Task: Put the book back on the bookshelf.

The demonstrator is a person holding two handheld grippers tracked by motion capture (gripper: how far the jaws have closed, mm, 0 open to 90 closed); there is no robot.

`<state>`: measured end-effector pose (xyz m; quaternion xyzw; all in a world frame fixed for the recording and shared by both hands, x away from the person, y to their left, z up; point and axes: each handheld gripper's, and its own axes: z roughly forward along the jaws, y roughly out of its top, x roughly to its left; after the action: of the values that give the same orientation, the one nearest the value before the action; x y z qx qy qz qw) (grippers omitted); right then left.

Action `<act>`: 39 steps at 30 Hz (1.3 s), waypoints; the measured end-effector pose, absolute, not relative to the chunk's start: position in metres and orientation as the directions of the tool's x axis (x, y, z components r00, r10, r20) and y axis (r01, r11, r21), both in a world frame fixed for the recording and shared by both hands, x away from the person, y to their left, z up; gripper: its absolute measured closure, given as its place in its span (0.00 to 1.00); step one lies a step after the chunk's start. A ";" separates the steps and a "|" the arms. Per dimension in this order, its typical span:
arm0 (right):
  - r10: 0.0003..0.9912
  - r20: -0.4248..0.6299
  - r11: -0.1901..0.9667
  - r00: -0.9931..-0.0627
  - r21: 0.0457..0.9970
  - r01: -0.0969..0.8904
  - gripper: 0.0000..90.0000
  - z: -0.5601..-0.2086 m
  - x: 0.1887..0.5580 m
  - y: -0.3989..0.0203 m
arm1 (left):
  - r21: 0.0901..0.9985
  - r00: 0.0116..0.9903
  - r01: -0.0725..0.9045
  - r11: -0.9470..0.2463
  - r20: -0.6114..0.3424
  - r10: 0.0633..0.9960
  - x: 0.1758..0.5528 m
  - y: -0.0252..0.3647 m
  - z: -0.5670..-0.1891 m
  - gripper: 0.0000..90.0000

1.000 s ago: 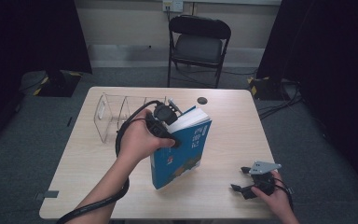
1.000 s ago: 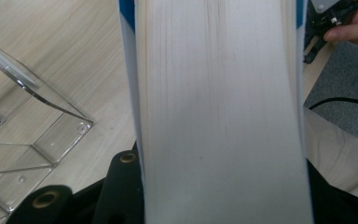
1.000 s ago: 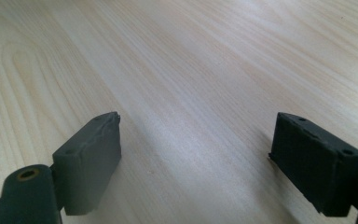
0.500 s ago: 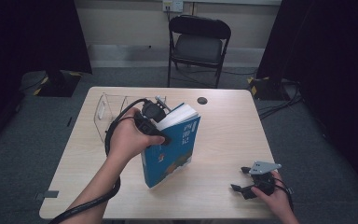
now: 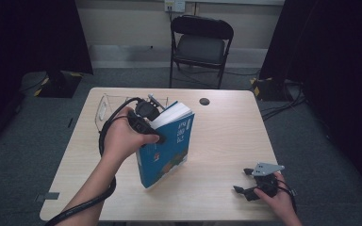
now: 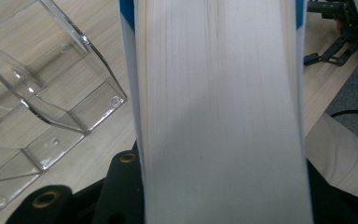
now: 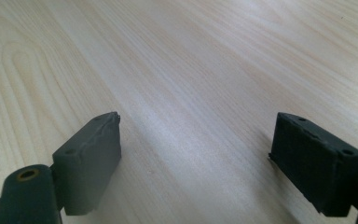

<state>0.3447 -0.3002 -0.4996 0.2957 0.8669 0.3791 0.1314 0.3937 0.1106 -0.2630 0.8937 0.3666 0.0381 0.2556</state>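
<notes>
Between my left tongs (image 5: 156,123) sits the blue book (image 5: 169,146), clamped across its thickness near the top, its lower corner resting on the table (image 5: 226,136) and its long axis tipped up steeply, leaning toward my side. From the left gripper view I look straight down the pale page edges (image 6: 219,112), the blue covers just showing at either side — a firm hold, as far as I can judge. Just beside the book, on its far left, stands the clear acrylic rack (image 6: 42,93), its slots facing the book and apart from it. That is the relation I am watching: the rack lies left of the book, on the same side as the holding hand. My right tongs (image 5: 250,184) rest well apart at the near right of the table, spread wide over bare wood — holding nothing.
</notes>
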 end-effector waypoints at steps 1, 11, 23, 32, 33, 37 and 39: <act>0.612 -0.004 0.538 -0.791 0.735 0.413 0.17 -0.500 0.345 -0.300 | 0.485 0.729 0.636 -0.600 -0.122 0.674 0.394 0.112 -0.263 0.69; 0.612 -0.004 0.538 -0.791 0.735 0.413 0.17 -0.500 0.345 -0.300 | 0.493 0.711 0.652 -0.576 -0.136 0.690 0.397 0.121 -0.260 0.69; 0.612 -0.004 0.538 -0.791 0.735 0.413 0.17 -0.500 0.345 -0.300 | 0.491 0.693 0.667 -0.561 -0.131 0.709 0.396 0.135 -0.260 0.69; 0.612 -0.004 0.538 -0.790 0.735 0.413 0.17 -0.500 0.345 -0.300 | 0.492 0.689 0.671 -0.554 -0.140 0.711 0.392 0.144 -0.259 0.69; 0.612 -0.004 0.538 -0.791 0.735 0.413 0.17 -0.500 0.345 -0.300 | 0.492 0.688 0.673 -0.553 -0.140 0.712 0.392 0.145 -0.259 0.69; 0.613 -0.004 0.537 -0.790 0.735 0.413 0.17 -0.500 0.345 -0.300 | 0.489 0.686 0.675 -0.553 -0.140 0.714 0.390 0.150 -0.258 0.69; 0.613 -0.004 0.538 -0.790 0.735 0.413 0.17 -0.500 0.345 -0.300 | 0.487 0.683 0.678 -0.551 -0.142 0.716 0.388 0.152 -0.258 0.69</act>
<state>0.3447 -0.3001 -0.4996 0.2958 0.8669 0.3791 0.1315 0.3884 0.1517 -0.2579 0.8797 0.3963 0.0367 0.2602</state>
